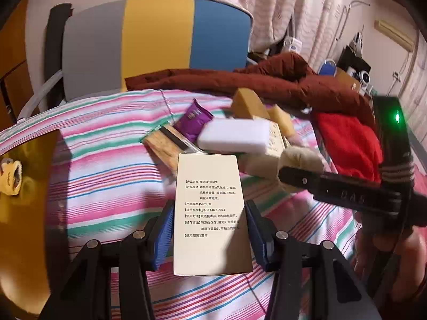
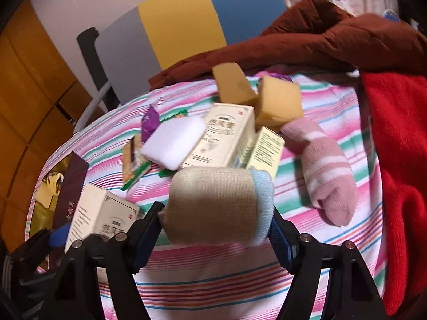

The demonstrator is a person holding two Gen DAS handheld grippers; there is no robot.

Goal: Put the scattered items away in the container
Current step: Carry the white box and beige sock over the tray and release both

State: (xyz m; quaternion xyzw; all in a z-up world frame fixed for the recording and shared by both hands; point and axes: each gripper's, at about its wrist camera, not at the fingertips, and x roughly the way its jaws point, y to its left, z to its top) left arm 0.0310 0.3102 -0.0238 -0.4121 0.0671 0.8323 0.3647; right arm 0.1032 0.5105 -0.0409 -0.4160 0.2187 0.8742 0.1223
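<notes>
In the left wrist view my left gripper [image 1: 209, 208] is shut on a cream carton [image 1: 210, 213] printed with black text, its blue pads pressing both long sides. My right gripper [image 2: 216, 213] is shut on a rolled beige sock [image 2: 213, 205] with a light blue cuff. That sock roll [image 1: 299, 160] and one black finger [image 1: 333, 186] of the right gripper also show at the right of the left wrist view. The gold container [image 1: 26, 186] sits at the left edge with a yellow item inside. The held carton [image 2: 101, 213] hangs beside the container [image 2: 45, 186].
On the striped sheet [image 1: 106, 176] lies a pile: a white sponge block [image 2: 173, 141], yellow sponges [image 2: 279, 101], cream cartons [image 2: 226, 136], a purple packet [image 1: 193, 118] and a pink striped sock [image 2: 325, 170]. A red garment [image 2: 400, 146], a brown jacket [image 1: 240, 80] and a chair [image 1: 157, 42] border it.
</notes>
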